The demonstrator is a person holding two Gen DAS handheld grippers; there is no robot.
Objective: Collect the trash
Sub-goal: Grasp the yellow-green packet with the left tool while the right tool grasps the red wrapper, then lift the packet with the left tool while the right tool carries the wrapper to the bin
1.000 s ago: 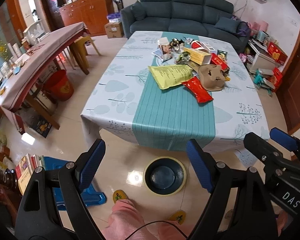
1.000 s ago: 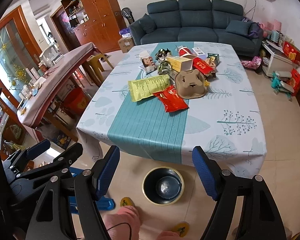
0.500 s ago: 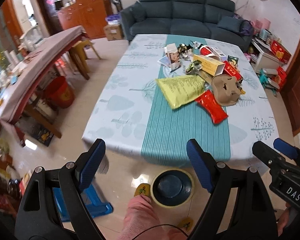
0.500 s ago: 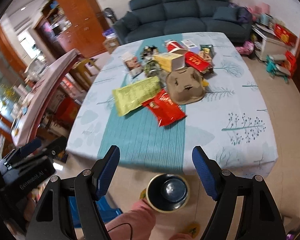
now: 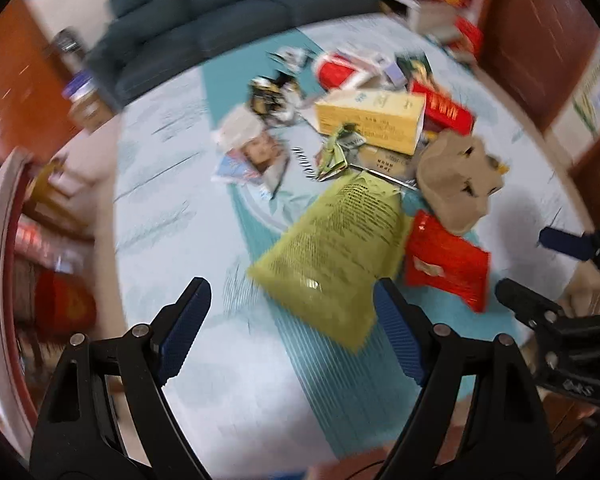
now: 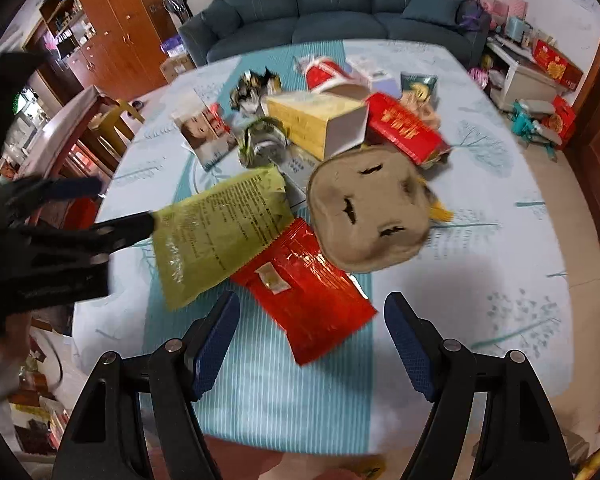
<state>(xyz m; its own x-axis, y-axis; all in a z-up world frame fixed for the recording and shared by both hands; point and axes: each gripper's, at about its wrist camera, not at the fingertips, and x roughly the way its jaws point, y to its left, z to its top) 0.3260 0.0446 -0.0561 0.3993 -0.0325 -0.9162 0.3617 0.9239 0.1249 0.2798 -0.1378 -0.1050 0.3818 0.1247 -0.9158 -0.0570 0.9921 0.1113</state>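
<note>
Lying nearest the table's front edge, on the teal striped runner, are a flat yellow-green printed plastic bag and a crinkled red foil wrapper, their edges overlapping; a tan moulded pulp cup tray touches the wrapper's far side. Behind them, toward the far edge, sit a yellow cardboard box and more litter. The left gripper hangs over the bag, the right gripper over the wrapper, both with jaws spread wide and empty. The step looks like the approach for a first pick; next, each needs lowering to pinch an edge.
</note>
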